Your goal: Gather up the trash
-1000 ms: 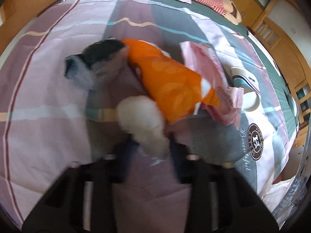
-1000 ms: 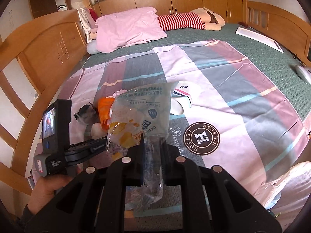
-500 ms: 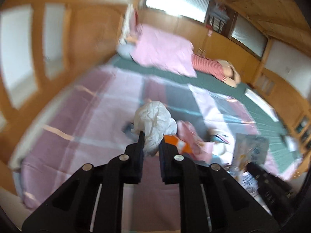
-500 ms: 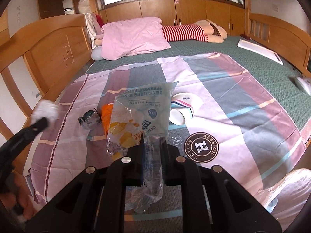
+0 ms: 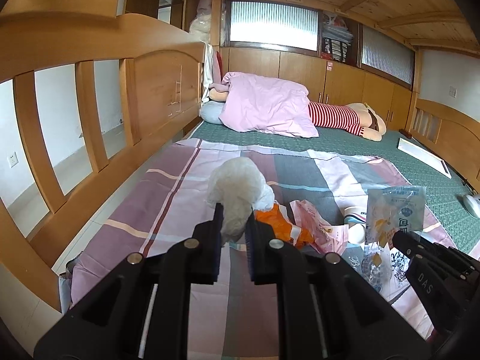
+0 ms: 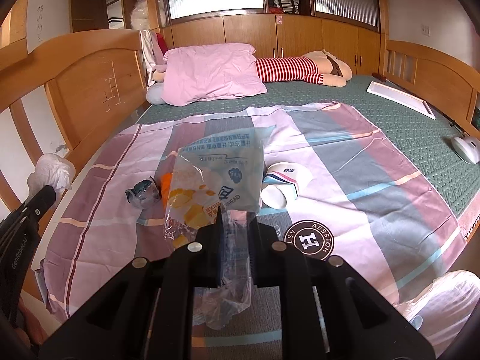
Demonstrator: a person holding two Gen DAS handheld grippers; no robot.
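Trash sits in both hand-held grippers above a bed spread with a pink, grey and mauve striped sheet (image 6: 360,162). The left gripper (image 5: 234,225) is pinched tight on a crumpled white plastic wad (image 5: 237,192), held clear of the sheet near the wooden bed rail (image 5: 90,105). The wad looks feather-light, soft and springy, so it should squash in the grip rather than slip. It bulges above the jaws, roughly upright, with no strong long axis.

The right gripper (image 6: 235,234) is pressed together on a clear plastic bread wrapper with blue and yellow print (image 6: 216,180). This film looks thin, limp and slick. Its lower end is caught between the jaws, with loose film trailing below them. Its long axis runs up and away from the gripper, the open printed end flopping slightly left.

Loose pieces lie on the sheet, close together:
- A crinkled orange plastic bag (image 5: 282,225), flat and light; a raised fold looks like the best place to pinch.
- A pink crumpled wrapper (image 5: 315,225) just beside it.
- A dark crushed foil packet (image 6: 144,192).
- A white paper cup with blue and pink stripes (image 6: 282,186), tipped on its side, mouth toward the camera; its rim would probably crush if squeezed hard.
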